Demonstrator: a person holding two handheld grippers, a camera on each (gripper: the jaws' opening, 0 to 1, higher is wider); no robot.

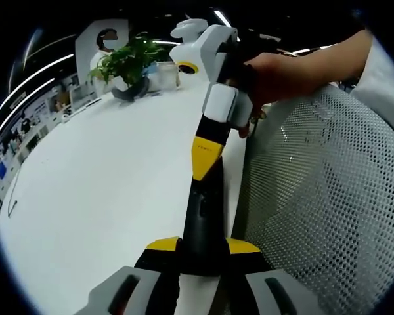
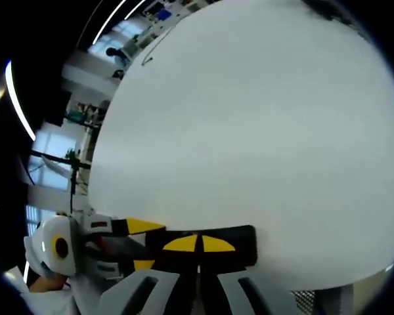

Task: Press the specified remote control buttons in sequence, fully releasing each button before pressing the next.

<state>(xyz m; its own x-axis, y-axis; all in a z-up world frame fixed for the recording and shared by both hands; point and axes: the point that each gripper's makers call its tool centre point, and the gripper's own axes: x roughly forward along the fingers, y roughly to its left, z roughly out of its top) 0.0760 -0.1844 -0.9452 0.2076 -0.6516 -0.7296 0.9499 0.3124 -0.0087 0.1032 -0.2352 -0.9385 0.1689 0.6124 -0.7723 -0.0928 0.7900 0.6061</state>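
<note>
Left tool (image 1: 203,262) pinches the near end of the black remote (image 1: 203,216) over the white counter (image 1: 105,184) edge — right tool (image 2: 197,252), jaws pressed together, tips on the remote (image 2: 240,243). Plant (image 1: 128,62) at far end, mesh chair (image 1: 322,197) beside.

white table (image 1: 105,177) | potted plant (image 1: 128,62) at far edge | mesh chair back (image 1: 328,190) beside table
</note>
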